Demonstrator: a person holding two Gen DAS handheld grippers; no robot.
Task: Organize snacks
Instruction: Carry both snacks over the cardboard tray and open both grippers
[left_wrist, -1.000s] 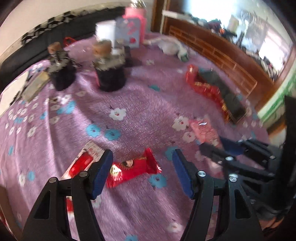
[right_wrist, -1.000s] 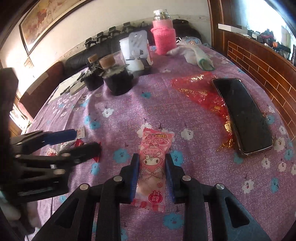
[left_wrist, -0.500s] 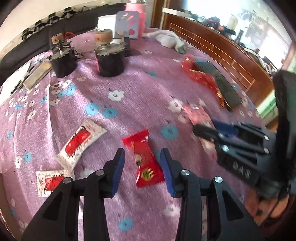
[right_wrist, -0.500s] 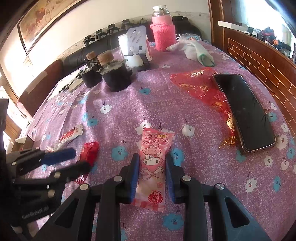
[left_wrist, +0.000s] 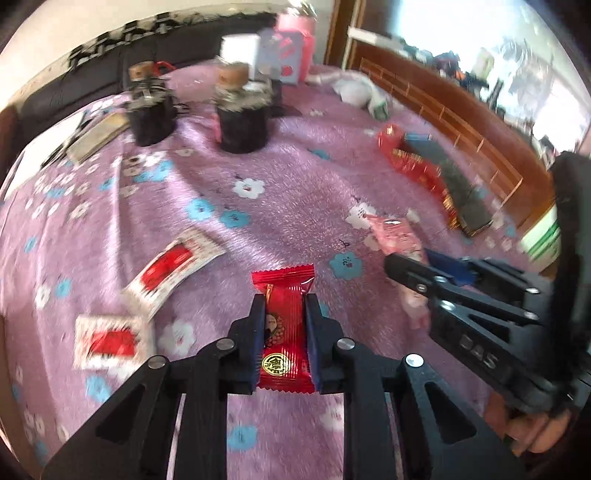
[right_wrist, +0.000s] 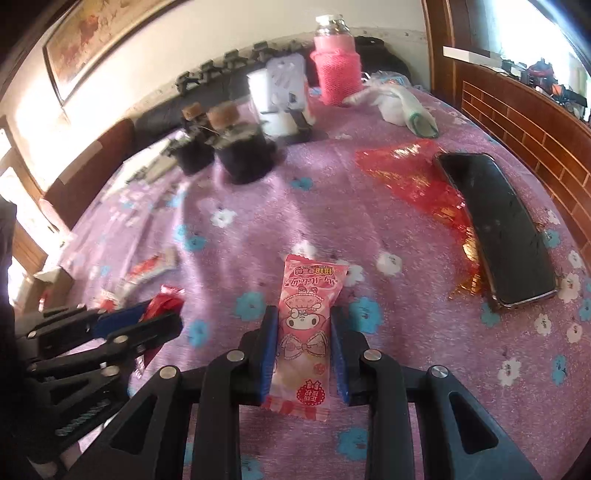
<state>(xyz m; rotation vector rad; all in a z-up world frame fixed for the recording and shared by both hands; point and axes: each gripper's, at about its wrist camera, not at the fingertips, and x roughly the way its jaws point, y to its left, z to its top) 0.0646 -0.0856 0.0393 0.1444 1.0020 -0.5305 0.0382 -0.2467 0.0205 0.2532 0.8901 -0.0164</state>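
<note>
through the left wrist view, my left gripper (left_wrist: 284, 336) was clamped on a red candy (left_wrist: 284, 332) over the purple cloth (left_wrist: 258, 206). it looked light, its glossy foil crinkly and slick, so i judged the padded middle the best hold, not the crimped ends.

through the right wrist view, my right gripper (right_wrist: 303, 350) pinched a pink pack (right_wrist: 306, 332) mid-body; it looked soft, long and floppy.

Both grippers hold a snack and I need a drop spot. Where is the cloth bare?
Bare cloth lies mid-table, between the dark jars, the red wrapper and the pink snack. Another patch lies right of that snack, below the phone. Crowded: around the red-and-white packets by the red snack.
</note>
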